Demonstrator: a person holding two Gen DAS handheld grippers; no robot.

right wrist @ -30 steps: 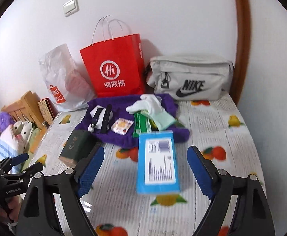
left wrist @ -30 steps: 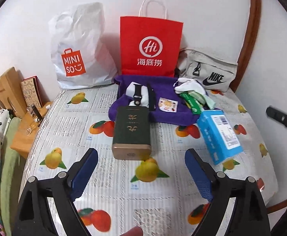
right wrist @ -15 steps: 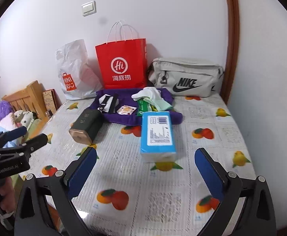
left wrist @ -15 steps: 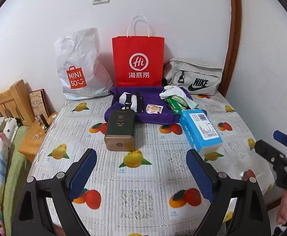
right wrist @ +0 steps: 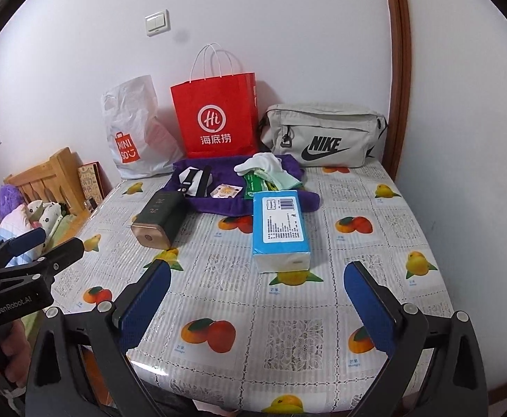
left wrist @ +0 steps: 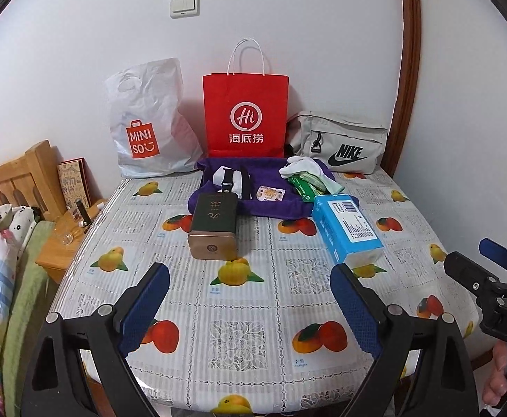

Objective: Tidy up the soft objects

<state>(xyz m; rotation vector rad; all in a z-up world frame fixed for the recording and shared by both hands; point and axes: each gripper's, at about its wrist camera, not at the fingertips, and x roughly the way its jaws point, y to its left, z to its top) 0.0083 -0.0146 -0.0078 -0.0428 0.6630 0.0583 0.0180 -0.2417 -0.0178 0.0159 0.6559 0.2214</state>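
Both tongs are just hanging over the near edge of the table with nothing in them: the left gripper [left wrist: 248, 307] has its blue pads spread wide, and the right gripper [right wrist: 256, 307] is splayed about as far as it looks able to go, also empty. The soft stuff sits toward the upper middle of both views. There's a purple cloth [left wrist: 270, 205] spread flat in front of the red paper bag [left wrist: 245, 114], and on its right side a white glove [left wrist: 300, 166] is bunched on top of some green packets [left wrist: 305, 186]. The blue tissue pack [right wrist: 281, 229] lies dead centre in the right wrist view, just touching the front edge of the cloth. My guess is the tissue pack is light and squishy with slick plastic wrap, so I'd pinch it across the short sides near the middle, firm enough that it dents a bit and doesn't slide out. The glove is floppy and weighs nothing, so grab the bunched-up part, not a finger, or it'll just dangle and drag the packets along. The cloth will sag wherever you lift it and tip everything sitting on it, so that one goes last. The dark green box [left wrist: 215, 224] left of centre looks rigid, so not really our problem.
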